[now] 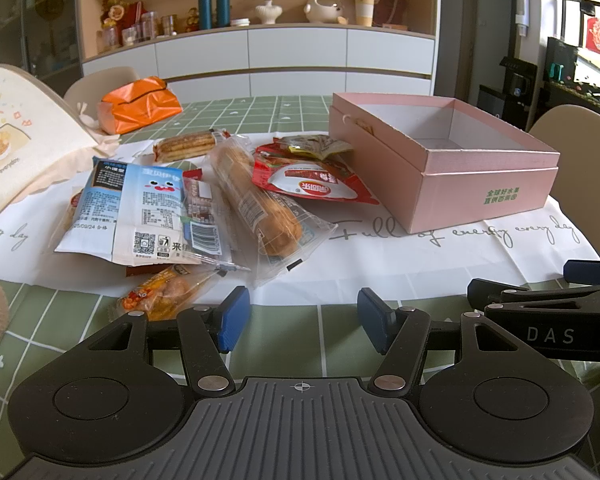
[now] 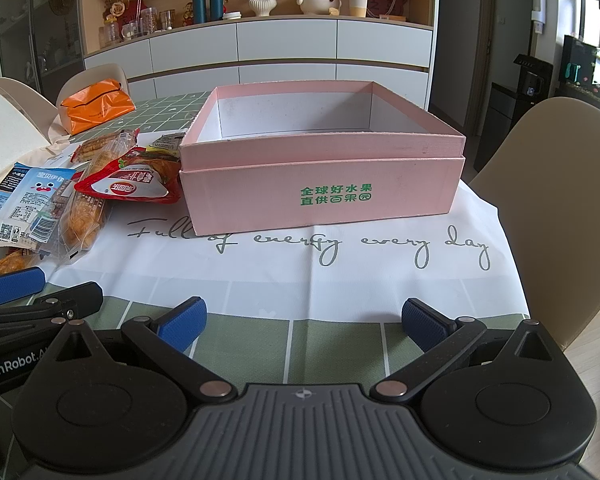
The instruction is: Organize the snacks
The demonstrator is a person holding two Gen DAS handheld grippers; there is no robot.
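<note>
A pile of wrapped snacks lies on the white cloth left of an open pink box, which looks empty. The pile holds a blue-white packet, a long bread roll in clear wrap, a red packet, a striped pastry and a small orange snack. My left gripper is open and empty, just short of the pile. My right gripper is open and empty, in front of the box.
An orange bag and a cream cloth bag sit at the left. A beige chair stands right of the table. A cabinet with ornaments runs along the back wall. The right gripper shows in the left wrist view.
</note>
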